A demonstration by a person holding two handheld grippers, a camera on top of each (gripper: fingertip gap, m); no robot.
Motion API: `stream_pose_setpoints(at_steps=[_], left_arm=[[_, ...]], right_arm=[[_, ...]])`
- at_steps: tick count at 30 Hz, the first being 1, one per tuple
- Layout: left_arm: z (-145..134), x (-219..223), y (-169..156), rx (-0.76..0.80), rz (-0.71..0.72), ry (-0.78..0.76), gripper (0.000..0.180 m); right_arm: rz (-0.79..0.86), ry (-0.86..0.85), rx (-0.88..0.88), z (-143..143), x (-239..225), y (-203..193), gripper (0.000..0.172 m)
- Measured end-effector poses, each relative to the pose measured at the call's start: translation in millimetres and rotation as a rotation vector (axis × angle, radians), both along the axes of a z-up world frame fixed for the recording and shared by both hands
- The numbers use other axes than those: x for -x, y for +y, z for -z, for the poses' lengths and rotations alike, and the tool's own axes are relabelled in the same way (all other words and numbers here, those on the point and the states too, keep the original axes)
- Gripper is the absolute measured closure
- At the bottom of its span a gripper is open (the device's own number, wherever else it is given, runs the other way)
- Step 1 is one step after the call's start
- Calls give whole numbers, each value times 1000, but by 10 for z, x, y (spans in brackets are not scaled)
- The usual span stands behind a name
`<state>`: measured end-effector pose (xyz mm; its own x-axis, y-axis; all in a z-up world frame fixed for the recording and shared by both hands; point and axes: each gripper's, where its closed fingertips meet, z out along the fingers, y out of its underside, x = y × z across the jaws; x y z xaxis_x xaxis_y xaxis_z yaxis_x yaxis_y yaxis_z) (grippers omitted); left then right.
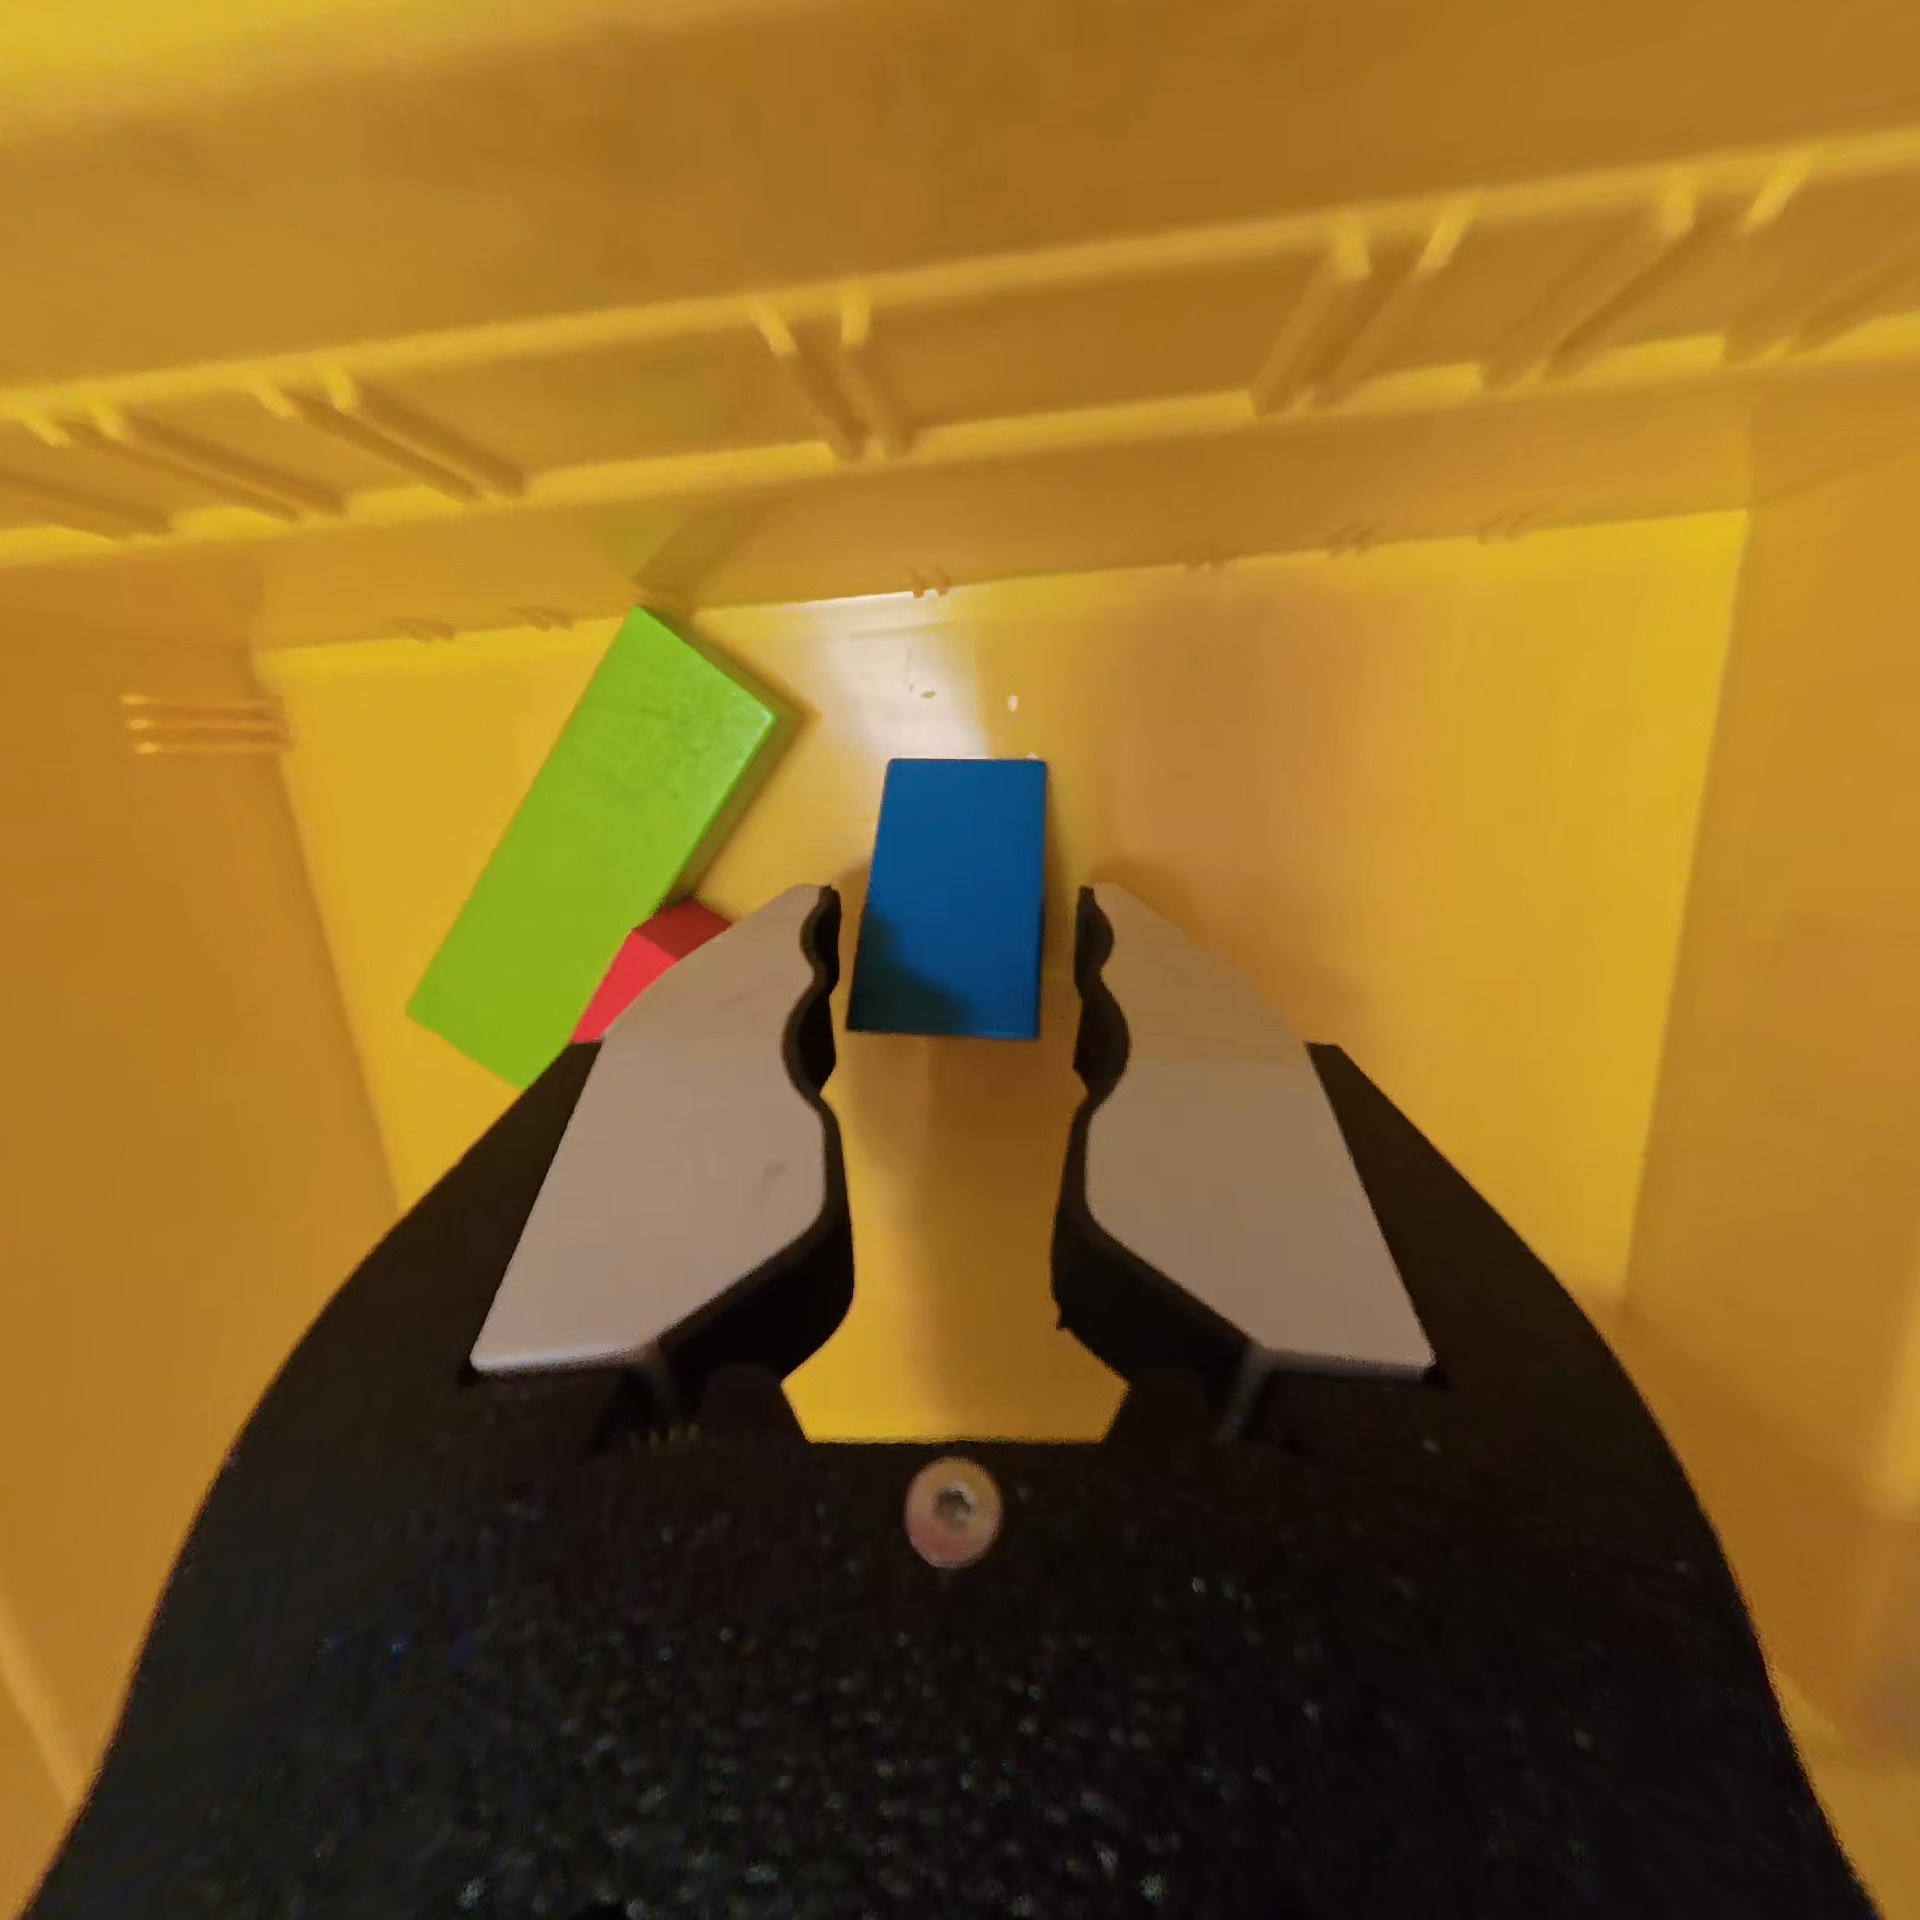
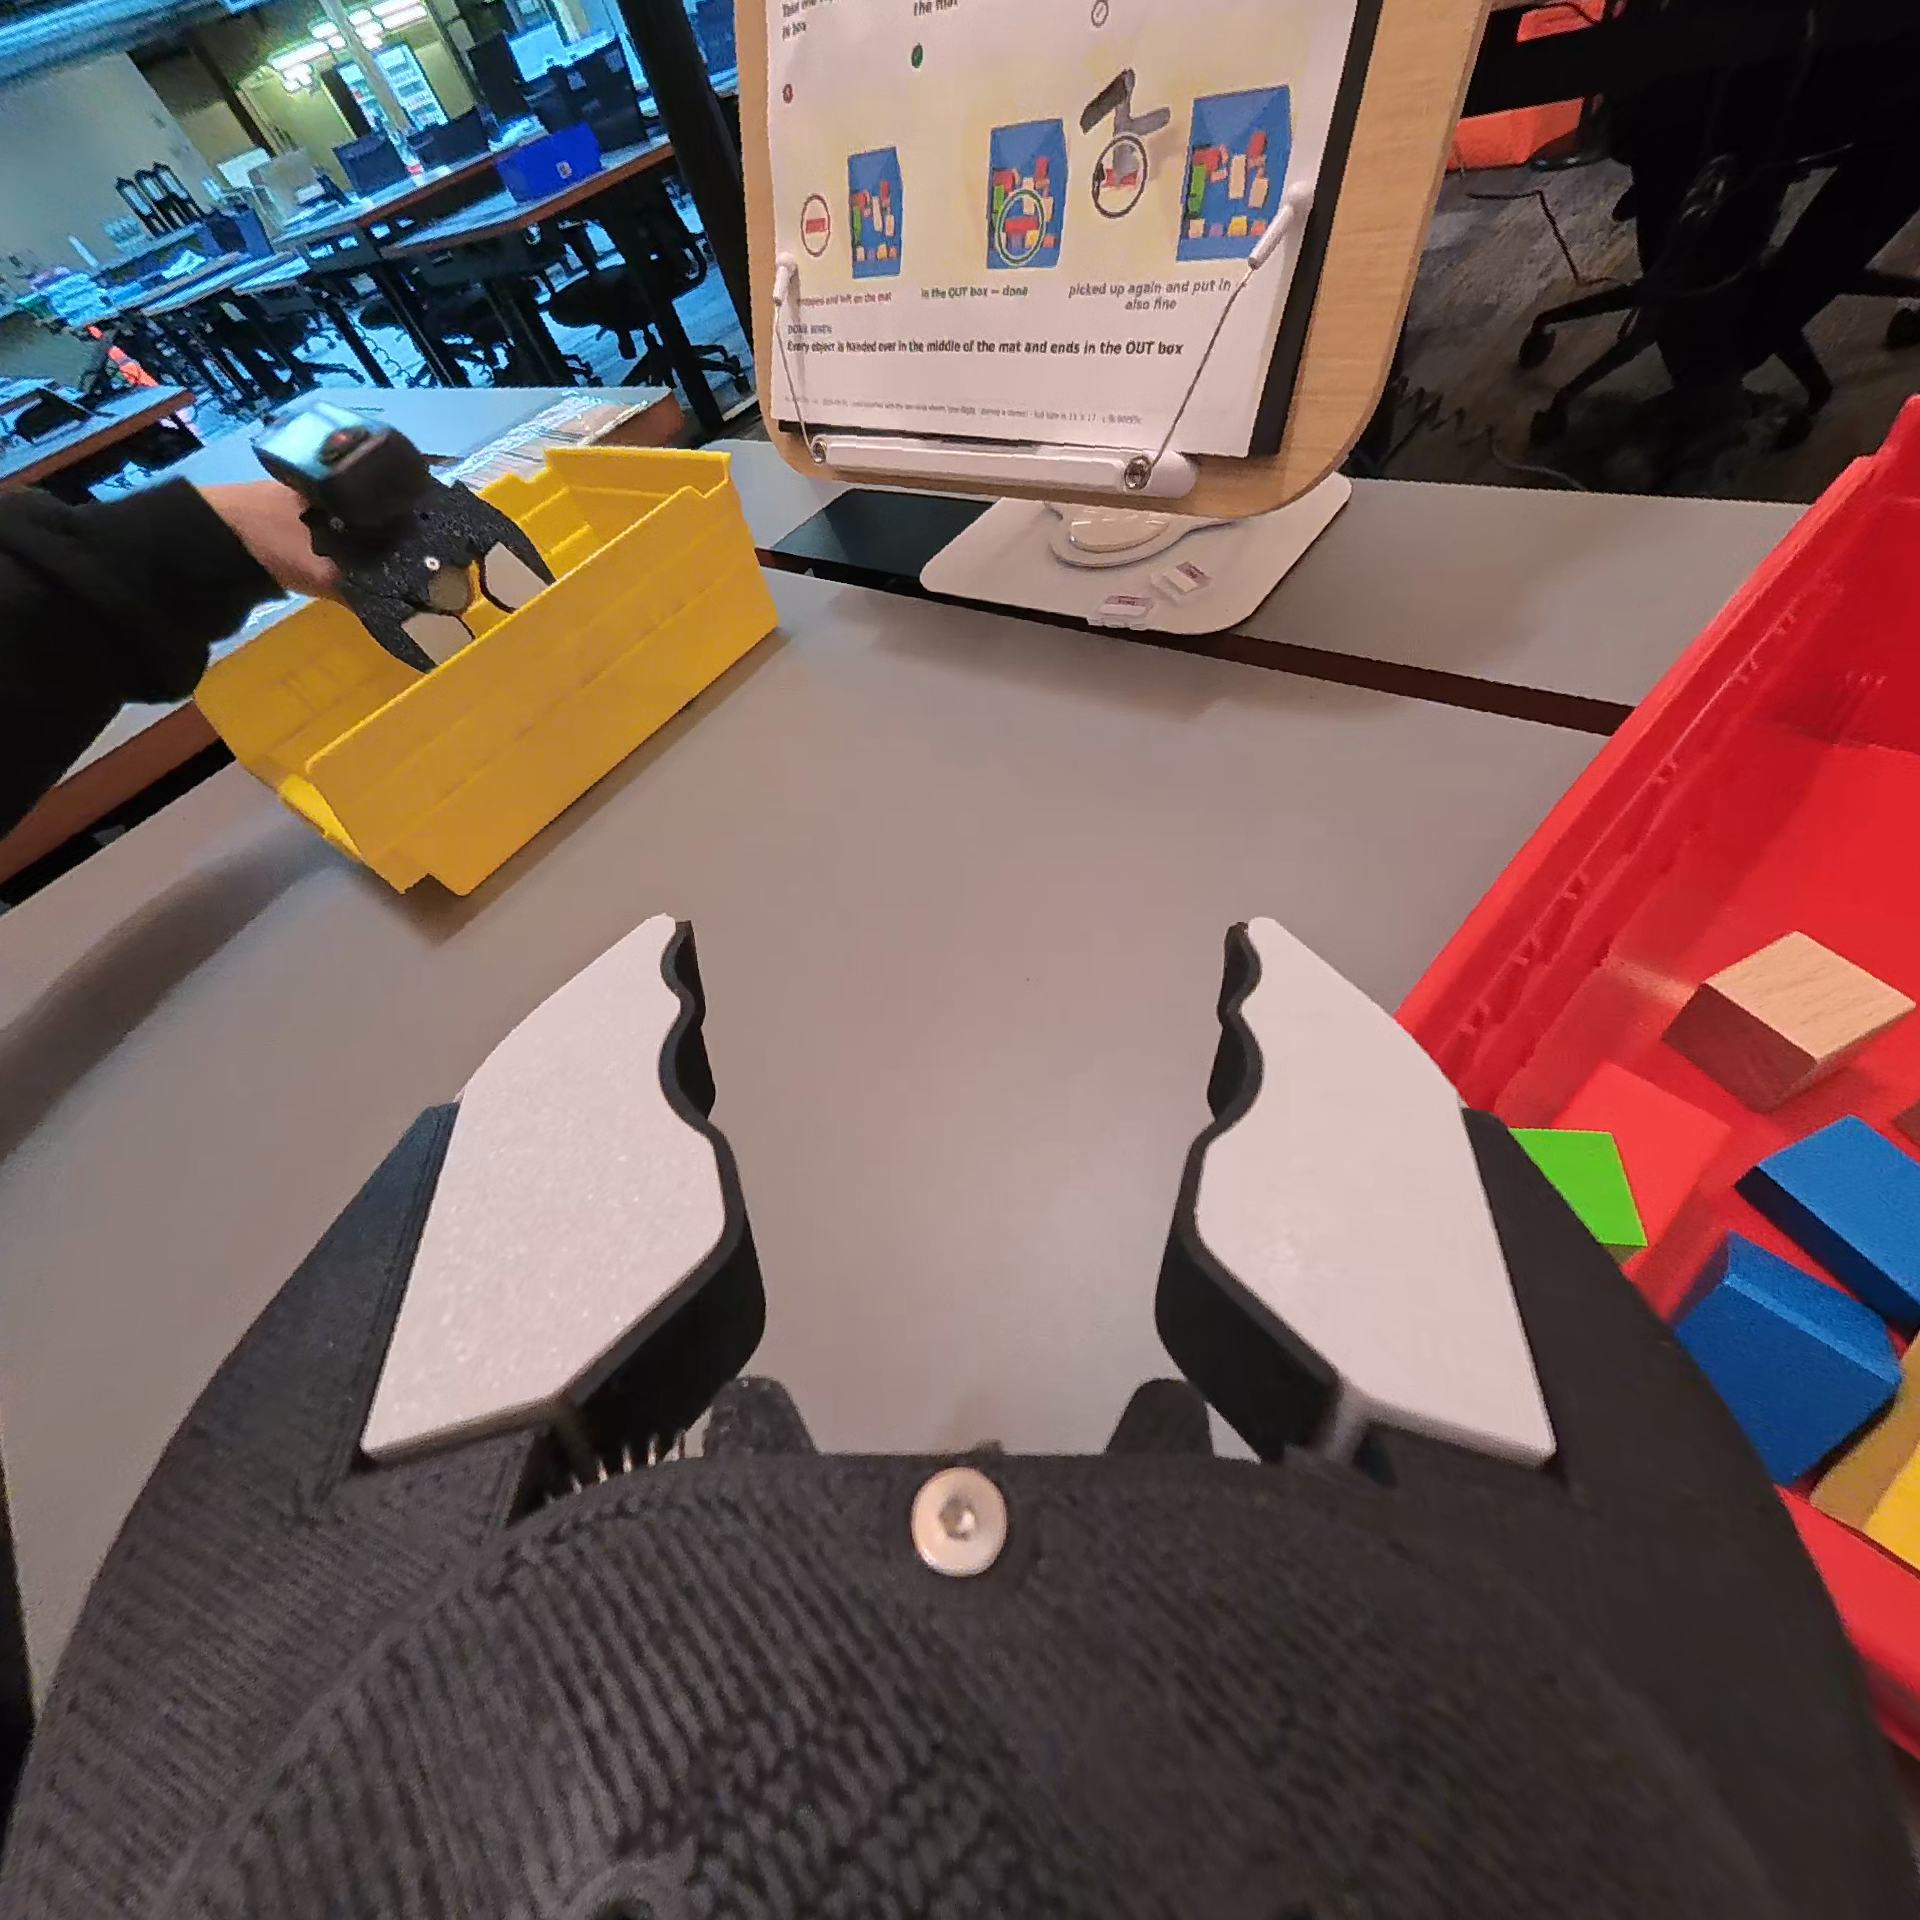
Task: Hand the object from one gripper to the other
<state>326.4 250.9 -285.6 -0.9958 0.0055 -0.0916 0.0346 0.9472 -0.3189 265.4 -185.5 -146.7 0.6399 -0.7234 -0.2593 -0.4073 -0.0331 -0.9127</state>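
My left gripper [image 1: 956, 899] reaches down into the yellow bin [image 1: 1351, 831]. A blue block [image 1: 951, 894] lies on the bin floor between its fingers. A narrow gap shows on each side, so the pads do not press on it and the gripper is open. A green block [image 1: 603, 842] lies tilted to the left, over a red block [image 1: 655, 961]. The right wrist view shows the left gripper [image 2: 436, 613] inside the yellow bin [image 2: 540, 727], held by a hand. My right gripper [image 2: 956, 935] is wide open and empty above the grey table [image 2: 935, 779].
A red bin [image 2: 1714, 790] at the right holds a wooden block [image 2: 1787, 1013], blue blocks [image 2: 1777, 1351] and a green block [image 2: 1584, 1184]. A wooden stand with an instruction sheet [image 2: 1060, 208] stands at the back. Desks and chairs lie beyond. The gap from one gripper's tips to the other's is roughly 45 centimeters.
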Motion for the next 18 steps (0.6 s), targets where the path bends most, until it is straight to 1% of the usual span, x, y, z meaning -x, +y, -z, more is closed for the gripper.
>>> stream_pose_setpoints(at_steps=[6, 9, 11, 12, 14, 16, 18], left_arm=[[83, 40, 51, -66, -113, 40, 147], [59, -20, 134, -113, -263, 36, 147], [-36, -31, 162, -113, -361, 55, 147], [-127, -40, 136, -74, -405, 58, 147], [-391, -39, 8, 62, -480, 62, 147], [-729, 13, -183, 239, -539, 73, 147], [-1093, 148, -438, 442, -573, 125, 147]], right_arm=[[-9, -8, -20, -48, 25, 25, 76], [-21, -13, -33, -82, 50, 64, 77], [-34, -24, -39, -119, 74, 99, 77], [-39, -31, -41, -140, 86, 117, 77], [-52, -50, -50, -200, 112, 163, 77], [-76, -76, -67, -273, 149, 237, 78], [-116, -98, -85, -341, 204, 350, 80]])
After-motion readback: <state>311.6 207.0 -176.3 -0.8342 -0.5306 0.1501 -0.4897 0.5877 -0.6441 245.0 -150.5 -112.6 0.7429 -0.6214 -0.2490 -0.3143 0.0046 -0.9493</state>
